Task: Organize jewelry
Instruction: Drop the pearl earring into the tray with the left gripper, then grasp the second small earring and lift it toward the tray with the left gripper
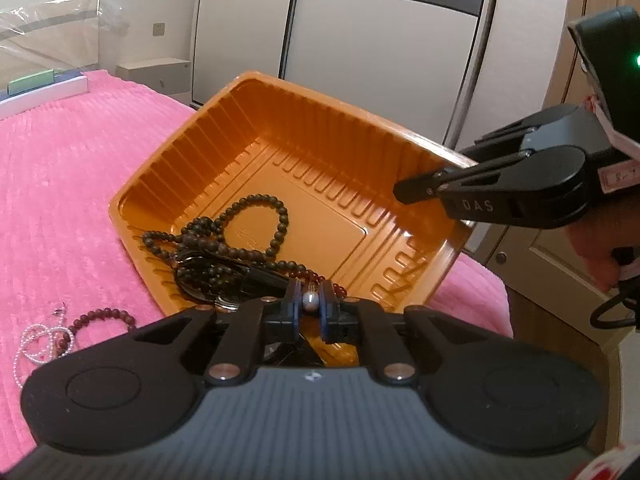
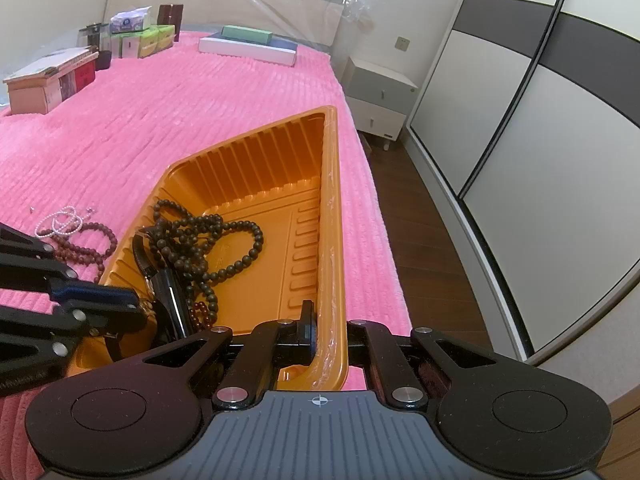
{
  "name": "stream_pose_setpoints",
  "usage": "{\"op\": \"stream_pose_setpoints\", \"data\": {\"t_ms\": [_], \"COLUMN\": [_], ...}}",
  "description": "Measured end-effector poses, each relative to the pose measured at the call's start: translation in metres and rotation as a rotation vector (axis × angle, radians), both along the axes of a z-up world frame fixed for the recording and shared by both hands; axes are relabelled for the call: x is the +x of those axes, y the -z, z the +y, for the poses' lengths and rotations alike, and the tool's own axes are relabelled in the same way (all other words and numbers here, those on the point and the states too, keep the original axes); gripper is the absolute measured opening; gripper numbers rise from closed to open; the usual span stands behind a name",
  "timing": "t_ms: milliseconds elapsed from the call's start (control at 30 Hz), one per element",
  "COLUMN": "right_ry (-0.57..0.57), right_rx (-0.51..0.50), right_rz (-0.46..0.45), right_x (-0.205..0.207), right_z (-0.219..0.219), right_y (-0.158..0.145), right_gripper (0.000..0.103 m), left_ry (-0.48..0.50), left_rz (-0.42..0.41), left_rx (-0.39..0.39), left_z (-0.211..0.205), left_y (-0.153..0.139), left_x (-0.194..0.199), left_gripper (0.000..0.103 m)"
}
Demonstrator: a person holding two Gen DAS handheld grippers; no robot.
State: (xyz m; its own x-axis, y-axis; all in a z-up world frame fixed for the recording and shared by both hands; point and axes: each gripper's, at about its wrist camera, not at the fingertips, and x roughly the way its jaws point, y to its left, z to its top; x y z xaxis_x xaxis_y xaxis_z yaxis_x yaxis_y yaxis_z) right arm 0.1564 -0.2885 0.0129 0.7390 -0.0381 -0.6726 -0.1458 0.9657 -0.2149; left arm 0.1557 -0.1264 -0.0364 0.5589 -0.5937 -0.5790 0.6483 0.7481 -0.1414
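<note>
Left hand-held gripper (image 1: 309,304): you have it clenched on a small pale pearl-like bead (image 1: 310,301), low over the near end of the orange tray (image 1: 280,128). Whether a chain or strand hangs from that bead is hidden behind the fingers.

Right hand-held gripper (image 2: 320,330): you have it pinched on the tray's right rim, one finger inside the wall and the other outside; the tray looks tipped up on that side.

Tray: thin moulded plastic with ribbed walls, probably light and flexible. Judge that a one-sided rim grip will let it twist, so hold near a corner rib and keep it low over the pink bed cover (image 2: 180,120).

Dark bead strand (image 1: 256,224): it lies coiled in the tray's near-left corner, tangled over a dark strap-like item, possibly a watch (image 1: 224,276). Limp and likely to slide as a heap when the tray tilts.

Pearl bead: small, smooth, hard, so probably slippery; a firm centred pinch suits it.

Still on the bed: a reddish-brown bead bracelet (image 2: 86,242) touching a fine white bead strand (image 2: 60,220), just left of the tray.

Where to take hold: pinch these across the strand, not on a single bead; the fine white strand looks delicate and may snag on the plush cover.
</note>
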Motion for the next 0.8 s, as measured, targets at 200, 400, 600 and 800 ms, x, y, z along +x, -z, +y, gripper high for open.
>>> {"op": "stream_pose_setpoints", "data": {"t_ms": [200, 400, 600, 800], "right_ry": [0.000, -0.002, -0.002, -0.005], "right_rx": [-0.001, -0.002, -0.007, -0.012], "right_rz": [0.000, -0.001, -0.004, -0.003], "right_x": [0.000, 0.000, -0.002, -0.002], "right_z": [0.000, 0.000, 0.001, 0.002], "right_y": [0.000, 0.000, -0.001, -0.001], "right_gripper": [0.005, 0.005, 0.005, 0.005], "left_ry": [-0.046, -0.221, -0.432, -0.510], "left_rz": [-0.012, -0.043, -0.030, -0.029], "left_rx": [-0.012, 0.023, 0.076, 0.116], "left_z": [0.019, 0.079, 0.142, 0.169], "left_y": [-0.003, -0.001, 0.012, 0.022], "left_x": [-0.006, -0.019, -0.029, -0.023], "left_gripper": [0.019, 0.024, 0.025, 0.025]}}
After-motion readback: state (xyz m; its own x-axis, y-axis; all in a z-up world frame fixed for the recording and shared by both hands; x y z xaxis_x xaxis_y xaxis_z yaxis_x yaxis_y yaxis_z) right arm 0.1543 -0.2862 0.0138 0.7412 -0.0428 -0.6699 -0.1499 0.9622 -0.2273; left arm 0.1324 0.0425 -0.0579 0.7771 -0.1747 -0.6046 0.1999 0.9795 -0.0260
